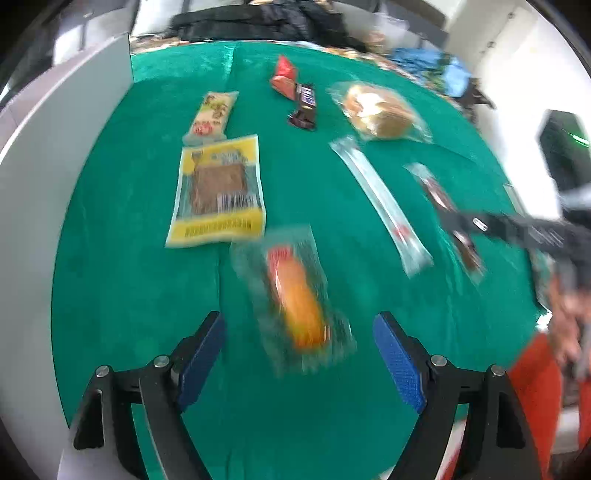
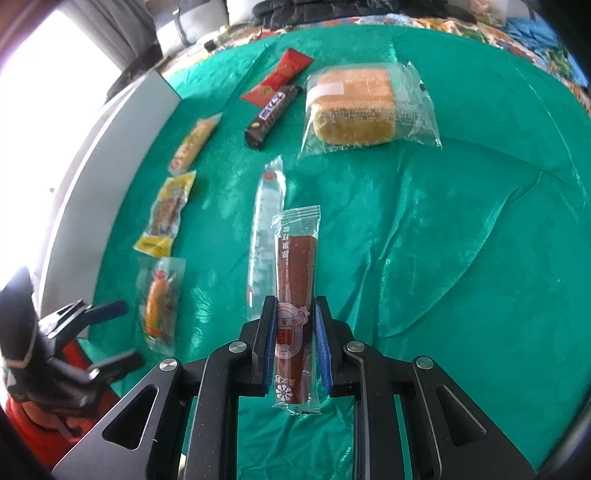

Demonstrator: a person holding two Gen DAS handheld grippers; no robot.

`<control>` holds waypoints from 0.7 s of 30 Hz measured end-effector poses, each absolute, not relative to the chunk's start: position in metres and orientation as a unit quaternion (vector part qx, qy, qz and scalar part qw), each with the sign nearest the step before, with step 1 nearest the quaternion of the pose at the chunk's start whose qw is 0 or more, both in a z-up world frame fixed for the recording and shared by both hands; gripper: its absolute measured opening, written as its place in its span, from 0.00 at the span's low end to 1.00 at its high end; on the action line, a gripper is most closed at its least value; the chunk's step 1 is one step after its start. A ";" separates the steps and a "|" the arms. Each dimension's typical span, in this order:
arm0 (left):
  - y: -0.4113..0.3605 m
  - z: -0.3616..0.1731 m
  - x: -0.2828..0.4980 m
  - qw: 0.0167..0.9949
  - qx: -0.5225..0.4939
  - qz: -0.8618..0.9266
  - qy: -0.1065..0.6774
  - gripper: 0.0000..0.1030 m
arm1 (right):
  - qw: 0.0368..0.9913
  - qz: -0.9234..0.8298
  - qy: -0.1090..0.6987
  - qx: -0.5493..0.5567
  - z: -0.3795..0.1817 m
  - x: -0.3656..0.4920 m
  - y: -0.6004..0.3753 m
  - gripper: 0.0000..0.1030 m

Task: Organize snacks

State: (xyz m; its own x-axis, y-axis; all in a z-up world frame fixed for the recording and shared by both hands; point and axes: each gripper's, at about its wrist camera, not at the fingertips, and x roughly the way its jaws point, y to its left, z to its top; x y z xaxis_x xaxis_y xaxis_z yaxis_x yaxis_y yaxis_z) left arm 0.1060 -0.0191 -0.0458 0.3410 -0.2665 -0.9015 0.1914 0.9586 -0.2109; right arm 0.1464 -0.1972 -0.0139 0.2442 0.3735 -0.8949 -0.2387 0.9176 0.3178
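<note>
My left gripper (image 1: 301, 321) stands open, pointing down at the green cloth (image 1: 129, 295). A clear packet with an orange snack (image 1: 295, 299) lies just beyond its blue pads (image 1: 201, 354), untouched and blurred. In the right wrist view that orange snack (image 2: 159, 302) ends a left-hand column below a yellow packet (image 2: 168, 214) and a pale packet (image 2: 194, 144). My right gripper (image 2: 295, 301) is shut on a brown bar in a clear wrapper (image 2: 297, 266), held above the cloth beside a long clear stick packet (image 2: 266, 229).
Further back lie a dark chocolate bar (image 2: 271, 114), a red packet (image 2: 280, 75) and wrapped bread (image 2: 354, 107). A white board (image 1: 55, 147) borders the cloth's left side. Dark clothing (image 1: 258, 18) is piled at the far edge. A red sleeve (image 1: 532, 387) shows at the right.
</note>
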 end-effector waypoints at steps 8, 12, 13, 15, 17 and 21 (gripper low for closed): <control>-0.038 -0.048 0.109 0.837 0.012 -0.106 0.536 0.29 | 0.798 0.204 0.558 0.103 0.009 0.122 -0.218 0.20; -0.017 -0.030 0.097 0.840 -0.045 -0.130 0.524 0.27 | 0.801 0.194 0.557 0.105 0.010 0.118 -0.225 0.20; -0.009 -0.023 0.094 0.841 -0.060 -0.136 0.520 0.27 | 0.798 0.195 0.560 0.110 0.010 0.117 -0.226 0.20; 0.012 -0.003 0.085 0.845 -0.099 -0.146 0.505 0.27 | 0.791 0.202 0.564 0.126 0.011 0.115 -0.224 0.19; 0.033 0.017 0.079 0.851 -0.131 -0.147 0.487 0.27 | 0.788 0.218 0.560 0.137 0.020 0.114 -0.214 0.19; 0.097 0.061 0.071 0.864 -0.185 -0.138 0.447 0.01 | 0.785 0.276 0.536 0.143 0.058 0.118 -0.155 0.19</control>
